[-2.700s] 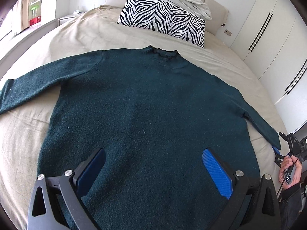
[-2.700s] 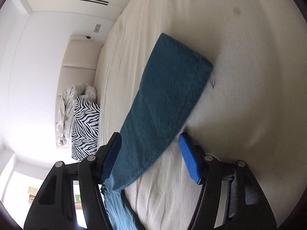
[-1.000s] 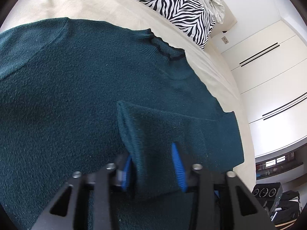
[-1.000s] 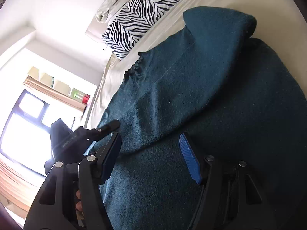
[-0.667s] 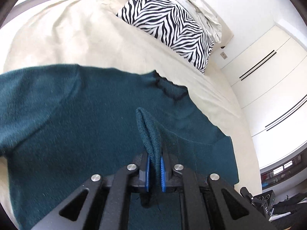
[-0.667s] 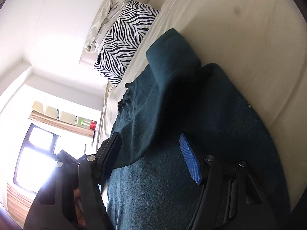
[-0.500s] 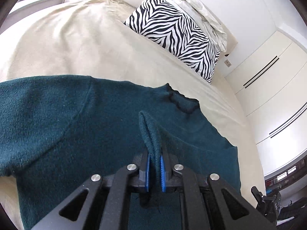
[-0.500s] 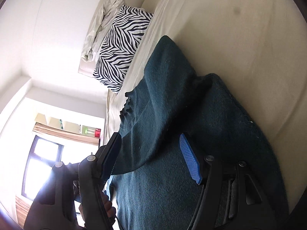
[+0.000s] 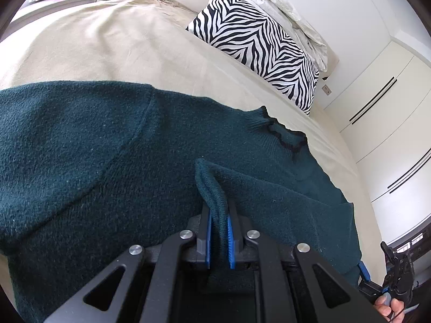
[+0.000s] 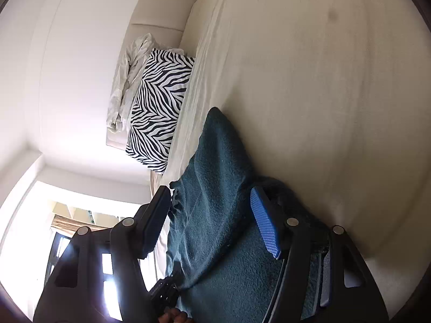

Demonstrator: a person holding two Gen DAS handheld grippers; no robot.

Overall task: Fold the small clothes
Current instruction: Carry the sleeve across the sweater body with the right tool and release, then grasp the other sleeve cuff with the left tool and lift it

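Observation:
A dark green knitted sweater (image 9: 80, 148) lies flat on the beige bed, its collar (image 9: 280, 132) toward the pillow. Its right sleeve is folded across the chest. My left gripper (image 9: 218, 215) is shut on that sleeve's cuff (image 9: 208, 180), which stands up as a narrow fold between the blue pads. My right gripper (image 10: 212, 215) is open just above the sweater (image 10: 215, 161) near its right shoulder; the fabric lies under the fingers and the pads do not press it. Its tip also shows at the sweater's right edge (image 9: 362, 269).
A zebra-striped pillow (image 9: 258, 43) and a crumpled white sheet (image 9: 296, 13) lie at the headboard. White wardrobe doors (image 9: 382, 107) stand to the right of the bed. Bare beige bedsheet (image 9: 107, 40) stretches beyond the sweater. A hand (image 9: 390, 304) shows at the lower right.
My left gripper has shut on the sleeve cuff and carried it leftward across the sweater's chest. The right gripper has rolled and drawn back toward the right shoulder, staying open.

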